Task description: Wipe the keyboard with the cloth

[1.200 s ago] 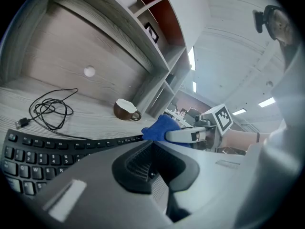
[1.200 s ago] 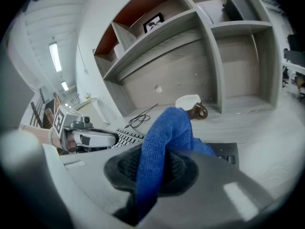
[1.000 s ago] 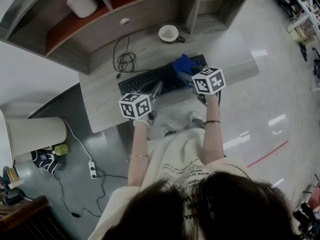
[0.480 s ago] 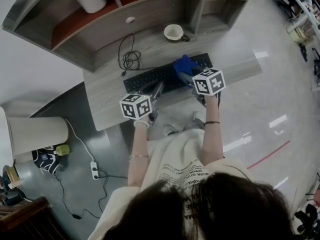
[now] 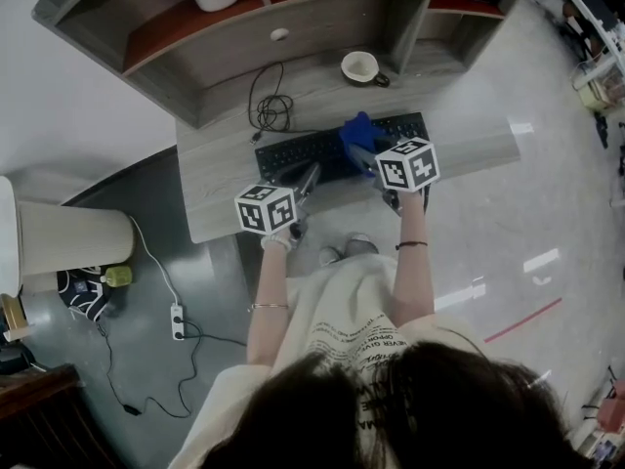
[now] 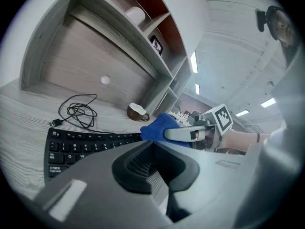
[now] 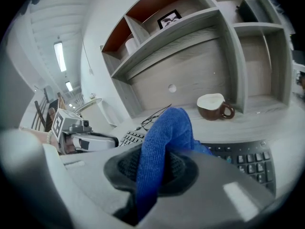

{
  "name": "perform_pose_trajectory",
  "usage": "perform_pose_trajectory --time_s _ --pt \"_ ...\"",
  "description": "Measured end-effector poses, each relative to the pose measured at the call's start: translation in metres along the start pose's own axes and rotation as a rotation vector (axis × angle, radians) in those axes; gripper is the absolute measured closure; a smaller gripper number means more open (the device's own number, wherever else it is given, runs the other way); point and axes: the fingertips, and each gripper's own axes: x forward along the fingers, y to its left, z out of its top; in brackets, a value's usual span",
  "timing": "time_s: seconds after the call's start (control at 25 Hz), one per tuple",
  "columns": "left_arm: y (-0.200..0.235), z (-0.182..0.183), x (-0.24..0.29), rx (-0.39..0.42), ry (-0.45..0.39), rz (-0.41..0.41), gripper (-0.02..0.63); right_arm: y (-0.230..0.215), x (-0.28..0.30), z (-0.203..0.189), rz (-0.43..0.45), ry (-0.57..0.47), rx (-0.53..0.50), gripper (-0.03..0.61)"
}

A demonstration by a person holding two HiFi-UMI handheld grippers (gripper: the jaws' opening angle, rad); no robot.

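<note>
In the head view, the marker cube and the blue cloth point(image 5: 357, 132) cover most of the jaws of the right hand-held gripper point(image 5: 371, 157). The cloth lies bunched on the right half of the black keyboard point(image 5: 303, 152) on the grey surface point(image 5: 220, 189). The left hand-held gripper point(image 5: 311, 172) sits over the keyboard's near edge, just left of the cloth. Since half a second ago the whole scene has slid right in the frame, while both grippers and the cloth keep their place on the keyboard.

In the left gripper view, the left hand-held gripper point(image 6: 152, 146) has its jaws pressed together with nothing between them. Its body hides the keyboard's point(image 6: 76, 144) right end. The cloth point(image 6: 159, 128) lies just beyond the jaw tips.

In the right gripper view, the right hand-held gripper point(image 7: 152, 162) is clamped on the cloth point(image 7: 167, 132). A fold of it rises above the jaws and hides part of the keyboard point(image 7: 243, 159).
</note>
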Motion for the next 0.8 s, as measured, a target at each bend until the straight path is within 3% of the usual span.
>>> perform_pose_trajectory --time_s 0.8 --pt "0.012 0.002 -0.016 -0.063 -0.061 0.140 0.617 0.034 0.036 0.005 0.205 0.099 -0.065 0.526"
